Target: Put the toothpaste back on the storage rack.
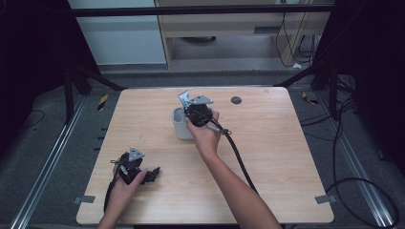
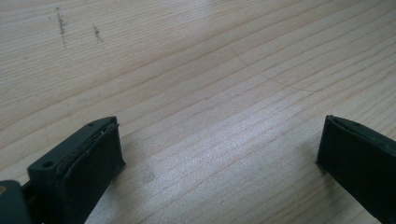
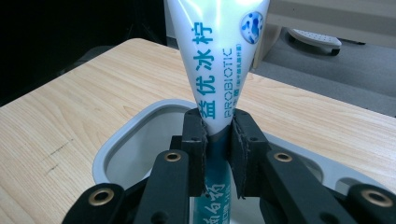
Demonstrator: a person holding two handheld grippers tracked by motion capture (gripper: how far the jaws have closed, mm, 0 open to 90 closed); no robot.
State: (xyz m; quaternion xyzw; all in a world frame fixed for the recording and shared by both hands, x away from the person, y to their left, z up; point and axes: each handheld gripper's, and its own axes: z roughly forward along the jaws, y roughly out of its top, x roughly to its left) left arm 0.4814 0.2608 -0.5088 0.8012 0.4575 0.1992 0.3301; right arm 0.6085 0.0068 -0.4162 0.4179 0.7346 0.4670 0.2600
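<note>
- Your right gripper point(image 3: 217, 140) is clamped on the tube point(image 3: 217, 60), a white toothpaste-style tube with teal print. The pads pinch it low on its body, with the lower, teal part running down between the jaws.
- The tube stands nearly upright. Its long axis runs from the flat wide end at the top down toward the cup point(image 3: 140, 135), and the lower end is already inside the cup's mouth.
- So the relation that matters is vertical: the cup's opening lies straight below the grip, and the tube's axis points into it. In the right gripper view the tube sits near the middle of the opening, with grey rim visible on both sides.
- In the high view the cup point(image 1: 180, 125) stands near the table's point(image 1: 267, 157) centre, and your right gripper point(image 1: 197, 113) is directly over it, with the tube's wide end point(image 1: 184, 99) sticking up and tipped slightly left.
- I judge the next move to be a short lowering and a release, or a straight lift if you are taking it out. Either way, keep the travel along the tube's axis so it does not catch the rim.
- Your left gripper point(image 1: 135, 168) rests low near the front left of the table, well apart from the cup. Its jaws stand wide apart with only bare wood between them.
- The right hand is the nearer one by far; the left has no part in this.
</note>
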